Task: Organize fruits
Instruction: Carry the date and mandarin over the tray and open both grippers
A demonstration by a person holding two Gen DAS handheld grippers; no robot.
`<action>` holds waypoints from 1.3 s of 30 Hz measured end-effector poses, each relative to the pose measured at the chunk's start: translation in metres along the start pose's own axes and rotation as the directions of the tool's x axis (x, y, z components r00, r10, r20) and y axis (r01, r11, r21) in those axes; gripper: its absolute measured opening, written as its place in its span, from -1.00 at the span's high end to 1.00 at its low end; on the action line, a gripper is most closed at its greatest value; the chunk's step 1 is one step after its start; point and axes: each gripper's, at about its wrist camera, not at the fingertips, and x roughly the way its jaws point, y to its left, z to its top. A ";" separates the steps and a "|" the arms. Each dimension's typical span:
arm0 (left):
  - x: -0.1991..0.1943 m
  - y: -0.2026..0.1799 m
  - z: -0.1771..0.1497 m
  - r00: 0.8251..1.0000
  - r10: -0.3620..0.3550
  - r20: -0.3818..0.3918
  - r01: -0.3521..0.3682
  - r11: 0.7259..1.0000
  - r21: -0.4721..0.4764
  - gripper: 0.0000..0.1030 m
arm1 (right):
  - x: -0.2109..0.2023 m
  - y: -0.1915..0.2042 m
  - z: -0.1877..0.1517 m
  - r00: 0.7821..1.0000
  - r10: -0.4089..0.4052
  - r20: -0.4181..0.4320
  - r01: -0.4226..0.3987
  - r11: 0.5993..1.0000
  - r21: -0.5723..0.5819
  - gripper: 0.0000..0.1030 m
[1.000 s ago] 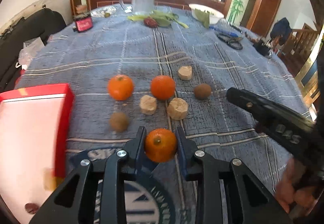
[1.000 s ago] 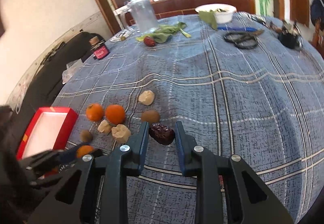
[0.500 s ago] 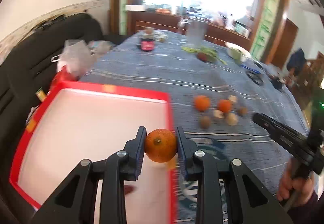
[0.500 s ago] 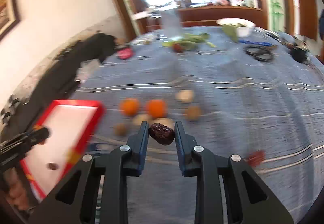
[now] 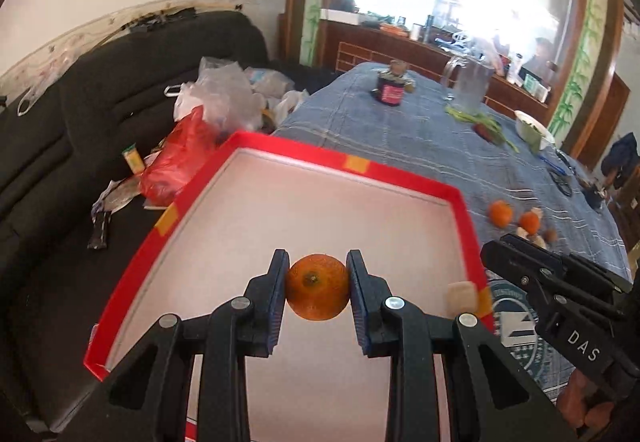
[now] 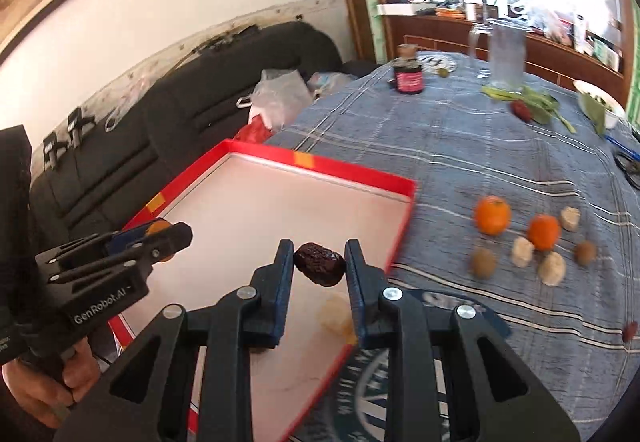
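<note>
Over the red tray [image 5: 466, 210], left fingers [image 5: 280, 290] clamping orange [image 5: 318, 292], right fingers [image 6: 282, 278] pinching date [image 6: 320, 269]

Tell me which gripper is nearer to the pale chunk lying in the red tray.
Right. The right gripper, holding a dark date, hangs almost directly above the pale chunk. The left gripper, holding an orange, is over the red tray, off to the chunk's side.

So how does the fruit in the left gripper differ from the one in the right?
The orange in the left gripper is round, smooth and bright orange; the date in the right gripper is oblong, wrinkled and dark brown. The orange fills the gap between its jaws and bulges below them, whereas the date is plainly smaller and lies tilted. Both are clamped and held above the red tray.
</note>
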 end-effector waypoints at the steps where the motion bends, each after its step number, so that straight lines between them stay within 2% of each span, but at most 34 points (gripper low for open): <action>1: 0.001 0.006 -0.001 1.000 0.006 -0.006 -0.006 1.000 -0.002 0.45 | 0.004 0.005 0.001 1.000 0.001 -0.010 -0.001 1.000 -0.007 0.45; 14: 0.018 0.046 -0.009 0.997 0.031 -0.076 -0.035 0.998 -0.047 0.44 | 0.054 0.033 -0.004 0.988 -0.042 -0.146 0.035 0.998 -0.054 0.45; 17: 0.020 0.050 -0.011 0.996 0.032 -0.087 -0.036 0.998 -0.050 0.44 | 0.063 0.035 -0.005 0.981 -0.055 -0.187 0.044 0.997 -0.062 0.45; 24: 0.019 0.047 -0.013 0.995 0.046 -0.090 -0.048 0.999 -0.023 0.41 | 0.066 0.035 -0.008 0.972 -0.075 -0.223 0.063 0.996 -0.062 0.44; 29: 0.015 0.044 -0.014 0.995 0.050 -0.084 -0.051 0.999 -0.014 0.20 | 0.062 0.033 -0.009 0.972 -0.070 -0.226 0.060 0.997 -0.054 0.43; 31: 0.012 0.042 -0.013 0.995 0.056 -0.077 -0.057 0.998 -0.013 0.00 | 0.057 0.030 -0.009 0.975 -0.060 -0.213 0.053 0.998 -0.040 0.43; 34: 0.006 0.040 -0.012 0.996 0.066 -0.060 -0.067 0.998 -0.017 -0.20 | 0.043 0.025 -0.008 0.984 -0.055 -0.171 0.052 0.998 -0.027 0.39; 36: 0.003 0.037 -0.011 0.996 0.072 -0.050 -0.073 0.997 -0.020 -0.25 | 0.033 0.021 -0.007 0.988 -0.056 -0.141 0.055 0.998 -0.017 0.26; 39: -0.002 0.031 -0.010 0.997 0.072 -0.040 -0.073 0.997 -0.017 -0.26 | 0.017 0.008 -0.006 0.993 -0.066 -0.095 0.067 0.998 0.011 0.21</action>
